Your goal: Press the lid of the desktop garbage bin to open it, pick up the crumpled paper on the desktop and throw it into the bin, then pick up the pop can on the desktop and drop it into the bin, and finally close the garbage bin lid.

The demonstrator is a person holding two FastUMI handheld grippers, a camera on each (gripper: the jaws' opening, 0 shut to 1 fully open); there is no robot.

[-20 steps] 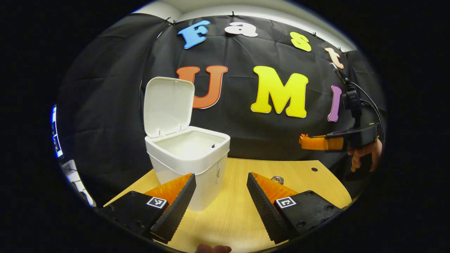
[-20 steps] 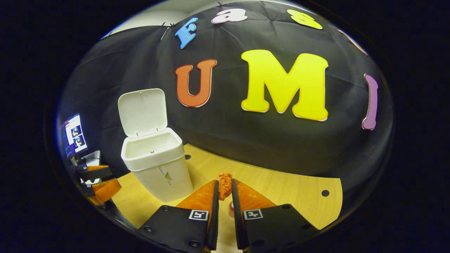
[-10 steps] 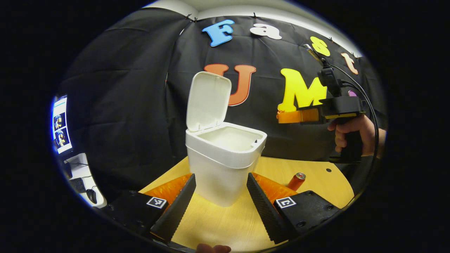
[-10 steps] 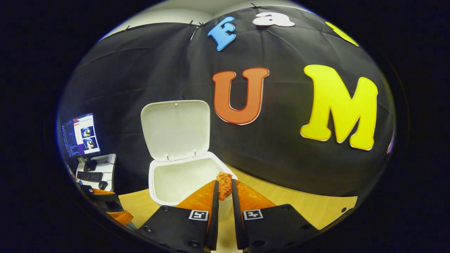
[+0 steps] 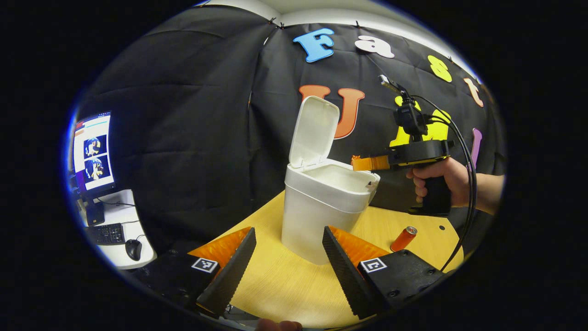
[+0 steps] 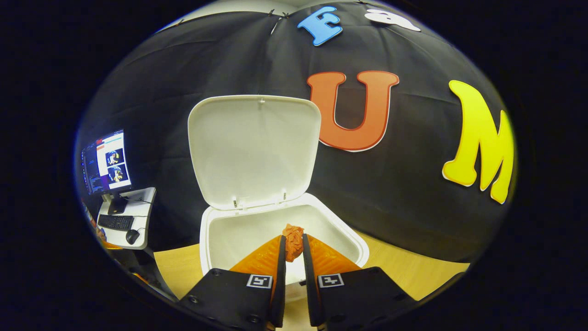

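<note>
The white bin stands on the wooden table with its lid raised upright. In the right gripper view the bin's opening lies just below my right gripper, which is shut on the crumpled orange paper held over the opening. The left gripper view shows that gripper, held by a hand, with its tip above the bin's rim. My left gripper is open near the table's front, short of the bin. An orange pop can lies on the table right of the bin.
A side desk with a monitor, keyboard and mouse stands off to the left of the table. A cable hangs from the right gripper. The table's right part has a small hole near its edge.
The right gripper carried the crumpled paper leftward from above the table to over the bin's opening. The left gripper's view swung left, so the bin shifted right in it.
</note>
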